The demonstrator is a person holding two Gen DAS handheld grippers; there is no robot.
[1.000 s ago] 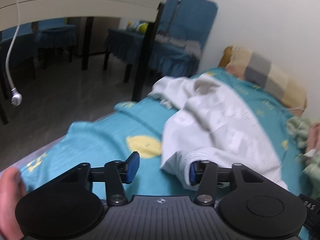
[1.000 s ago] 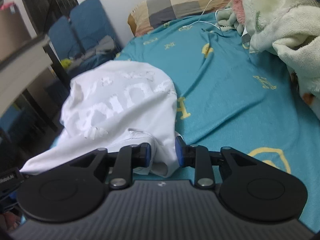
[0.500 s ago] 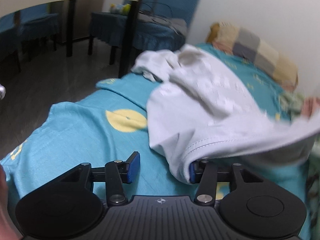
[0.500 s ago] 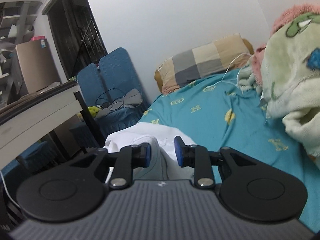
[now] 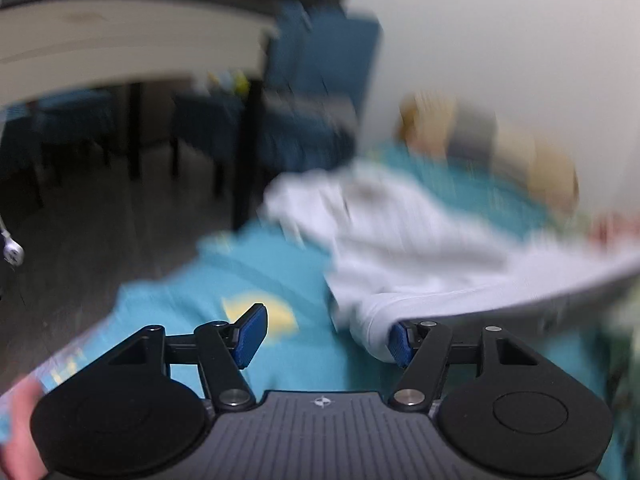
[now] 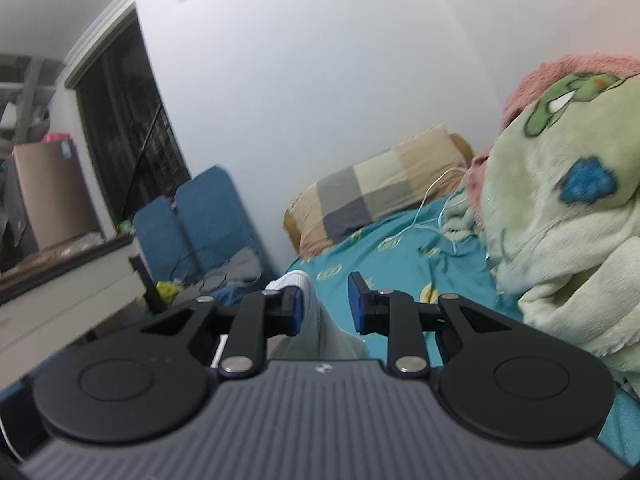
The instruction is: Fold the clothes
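A white garment (image 5: 404, 240) lies bunched on the teal bed sheet (image 5: 192, 304), blurred by motion. One edge of it is stretched up and off to the right. My left gripper (image 5: 325, 338) is open and low over the sheet, and the garment's hem touches its right pad (image 5: 400, 345). In the right wrist view, my right gripper (image 6: 325, 308) is raised and tilted up toward the wall. A bunch of the white garment (image 6: 316, 332) is pinched between its narrowly spaced fingers and drapes over the left fingertip.
A checked pillow (image 6: 380, 196) lies at the head of the bed, with a white cable (image 6: 436, 216) beside it. A fluffy green and pink blanket (image 6: 560, 208) is piled on the right. To the left stand blue chairs (image 6: 200, 224) and a desk (image 5: 120, 36) over bare floor.
My right gripper has risen and tilted up, lifting its part of the garment, and its fingers have narrowed slightly. The left view has swung and blurred, and the garment is now pulled taut to the right.
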